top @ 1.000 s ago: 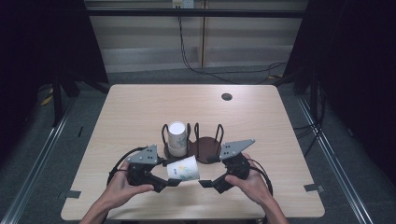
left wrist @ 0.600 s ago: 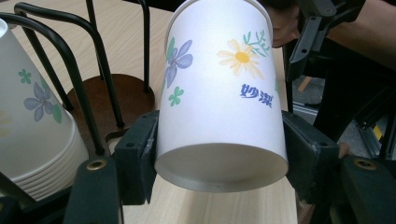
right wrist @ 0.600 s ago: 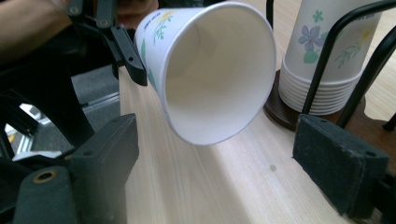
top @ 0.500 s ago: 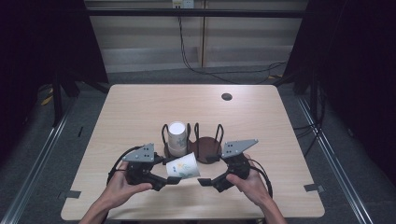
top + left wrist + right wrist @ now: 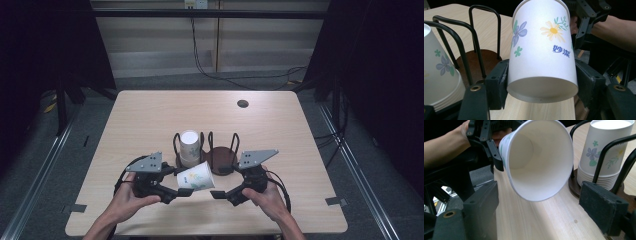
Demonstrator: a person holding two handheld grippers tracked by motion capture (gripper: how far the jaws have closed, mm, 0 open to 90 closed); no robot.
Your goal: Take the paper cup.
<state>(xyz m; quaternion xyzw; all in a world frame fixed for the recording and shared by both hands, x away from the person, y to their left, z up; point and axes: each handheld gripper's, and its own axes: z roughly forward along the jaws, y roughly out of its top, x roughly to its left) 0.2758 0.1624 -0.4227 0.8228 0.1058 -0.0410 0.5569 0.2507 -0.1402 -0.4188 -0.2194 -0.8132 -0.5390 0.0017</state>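
A floral paper cup (image 5: 196, 176) lies tilted on its side above the table's front, and my left gripper (image 5: 180, 186) is shut on its narrow base end. In the left gripper view the cup (image 5: 541, 50) sits clamped between both pads, its closed bottom toward the camera. My right gripper (image 5: 220, 193) stands open just right of the cup's mouth, apart from it. The right gripper view looks into the cup's open mouth (image 5: 539, 157), with the right gripper (image 5: 542, 202) wide open. A stack of upturned cups (image 5: 189, 146) fills the left slot of a black wire holder (image 5: 222, 152).
The holder's right slot shows a bare brown base (image 5: 477, 60). A dark round hole (image 5: 243, 103) sits near the far right of the wooden table (image 5: 150, 115). Cables lie on the floor beyond the table's far edge.
The held cup has risen slightly toward the holder. Both hands have barely shifted.
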